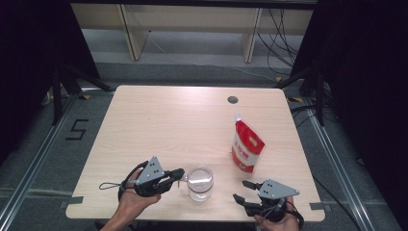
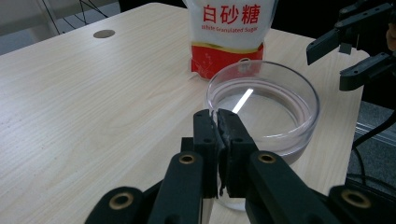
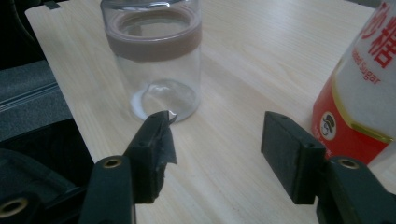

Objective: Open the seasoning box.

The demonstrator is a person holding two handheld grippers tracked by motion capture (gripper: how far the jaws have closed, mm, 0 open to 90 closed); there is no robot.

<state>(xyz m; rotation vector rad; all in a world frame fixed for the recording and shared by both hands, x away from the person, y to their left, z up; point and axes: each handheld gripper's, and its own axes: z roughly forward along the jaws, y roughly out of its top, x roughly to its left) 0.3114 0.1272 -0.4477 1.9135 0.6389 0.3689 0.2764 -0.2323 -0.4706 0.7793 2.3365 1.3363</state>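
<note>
A: What is the biggest thing here?

B: The wooden table (image 1: 159,130). Next biggest is the red and white sugar bag (image 1: 247,147). It stands at about four o'clock on the table, upright.

A: And the glass jar (image 1: 200,183)?

B: It sits near the front edge, at about six o'clock, with its mouth open to the top. The bag is at two o'clock from it, a little apart.

A: What is the left gripper (image 1: 179,174) doing?

B: Its jaws are pinched tight on the jar's rim, at the jar's nine o'clock side. It holds the jar so it cannot slide.

A: And the right gripper (image 1: 244,191)?

B: It hangs at the jar's four o'clock, with nothing between its jaws. They stand partly apart, about half wide.

A: What should it do now, do you think?

B: I think it should go for the bag. Open wider first, because the bag is fat. Grab it high up, near the spout, and squeeze softly so no sugar puffs out. Keep the left one still.
</note>
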